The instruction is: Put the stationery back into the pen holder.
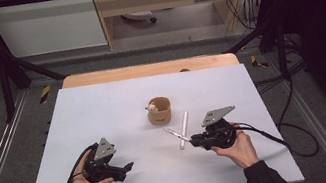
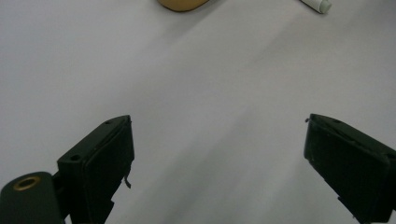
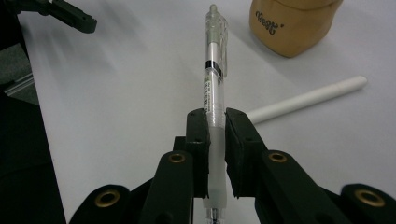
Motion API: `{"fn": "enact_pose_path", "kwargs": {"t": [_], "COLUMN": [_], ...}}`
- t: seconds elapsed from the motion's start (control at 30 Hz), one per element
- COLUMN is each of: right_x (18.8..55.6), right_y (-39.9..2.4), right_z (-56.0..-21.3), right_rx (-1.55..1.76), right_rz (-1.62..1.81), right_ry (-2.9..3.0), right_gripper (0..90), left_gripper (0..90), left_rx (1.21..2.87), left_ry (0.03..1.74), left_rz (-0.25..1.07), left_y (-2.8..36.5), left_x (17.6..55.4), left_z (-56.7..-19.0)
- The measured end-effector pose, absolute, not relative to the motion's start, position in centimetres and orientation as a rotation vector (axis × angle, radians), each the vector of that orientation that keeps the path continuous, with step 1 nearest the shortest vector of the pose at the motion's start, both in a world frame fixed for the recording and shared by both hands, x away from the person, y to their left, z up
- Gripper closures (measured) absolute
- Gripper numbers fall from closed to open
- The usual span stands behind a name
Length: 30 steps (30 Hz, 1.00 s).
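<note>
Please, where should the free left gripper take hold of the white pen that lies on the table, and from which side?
Probably at mid-barrel of the white pen, coming from above with jaws across it. It lies flat, thin and straight beside the brown cup, so only the long sides offer grip. The left gripper is open.

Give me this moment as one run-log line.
right gripper: shut on clear pen, lifted off table | left gripper: open, empty | white pen: lying on table | cup: upright, beyond pens

Dim, soft-focus frames, dark edges
</note>
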State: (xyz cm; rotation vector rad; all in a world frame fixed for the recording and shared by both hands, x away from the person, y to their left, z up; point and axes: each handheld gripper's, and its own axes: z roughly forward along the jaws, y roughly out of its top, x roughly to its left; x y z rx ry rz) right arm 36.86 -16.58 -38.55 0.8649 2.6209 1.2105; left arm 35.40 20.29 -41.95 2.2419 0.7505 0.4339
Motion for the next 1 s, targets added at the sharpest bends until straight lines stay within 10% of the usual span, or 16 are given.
{"fn": "enact_pose_path", "kwargs": {"t": [1.0], "right_x": [37.6], "right_y": [-12.2], "right_z": [-37.5], "right_rx": [0.732], "right_rz": [1.157], "right_ry": [2.797], "right_gripper": [80.4], "left_gripper": [13.4], "left_rx": [2.393], "left_ry": [0.255], "left_rz": [0.703], "left_y": [14.1], "left_x": [34.8], "left_z": [-40.2]}}
